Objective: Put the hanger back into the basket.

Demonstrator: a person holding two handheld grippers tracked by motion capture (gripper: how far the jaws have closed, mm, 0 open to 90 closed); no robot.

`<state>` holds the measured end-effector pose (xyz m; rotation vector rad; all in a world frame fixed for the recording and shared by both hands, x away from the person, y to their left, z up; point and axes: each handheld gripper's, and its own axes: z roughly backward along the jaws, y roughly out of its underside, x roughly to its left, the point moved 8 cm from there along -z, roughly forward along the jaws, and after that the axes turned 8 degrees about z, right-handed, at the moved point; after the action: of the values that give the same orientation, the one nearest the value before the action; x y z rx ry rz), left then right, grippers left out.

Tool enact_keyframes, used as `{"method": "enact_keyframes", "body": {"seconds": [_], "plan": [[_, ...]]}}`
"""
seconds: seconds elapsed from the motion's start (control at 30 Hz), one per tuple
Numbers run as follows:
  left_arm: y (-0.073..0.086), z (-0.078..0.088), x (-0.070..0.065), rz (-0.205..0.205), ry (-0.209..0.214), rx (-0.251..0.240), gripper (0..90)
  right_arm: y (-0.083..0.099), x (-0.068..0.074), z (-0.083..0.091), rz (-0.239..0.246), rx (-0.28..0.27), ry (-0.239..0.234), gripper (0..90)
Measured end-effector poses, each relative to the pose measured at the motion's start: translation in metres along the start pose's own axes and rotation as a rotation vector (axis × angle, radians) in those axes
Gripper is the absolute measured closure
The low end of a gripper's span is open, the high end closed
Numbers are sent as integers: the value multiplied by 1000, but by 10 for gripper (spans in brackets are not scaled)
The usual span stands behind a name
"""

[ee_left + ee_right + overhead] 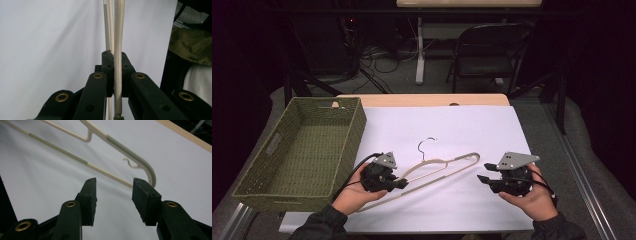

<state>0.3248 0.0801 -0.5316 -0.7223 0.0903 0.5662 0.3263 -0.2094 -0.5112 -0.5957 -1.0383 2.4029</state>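
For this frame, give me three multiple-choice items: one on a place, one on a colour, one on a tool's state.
1. Where does the basket sit?
A. table's left edge
B. table's right edge
C. on the chair

2. What colour is the hanger?
A. red
B. cream
C. blue

3. What state is the right tool in?
A. shut on the hanger
B. shut on nothing
C. open

Key: 1 A, it stands left of the white sheet; 2 B, its pale bars show in every view; 3 C, its jaws stand apart, while the left tool clamps the hanger.
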Motion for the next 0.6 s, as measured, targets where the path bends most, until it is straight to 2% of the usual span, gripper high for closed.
{"method": "enact_keyframes", "body": {"seconds": [0.07,0.27,0.37,0.6], "plan": [[-2,6,-2,7,5,-13,871,5,-4,0,-20,5,6,546],[-7,28,-3,50,-23,-51,870,17,-14,-2,-69,13,25,540],[-7,46,-3,70,-46,-71,870,21,-17,-4,-95,8,32,531],[-6,93,4,88,-113,-111,870,29,-20,-10,-118,22,32,504]]}}
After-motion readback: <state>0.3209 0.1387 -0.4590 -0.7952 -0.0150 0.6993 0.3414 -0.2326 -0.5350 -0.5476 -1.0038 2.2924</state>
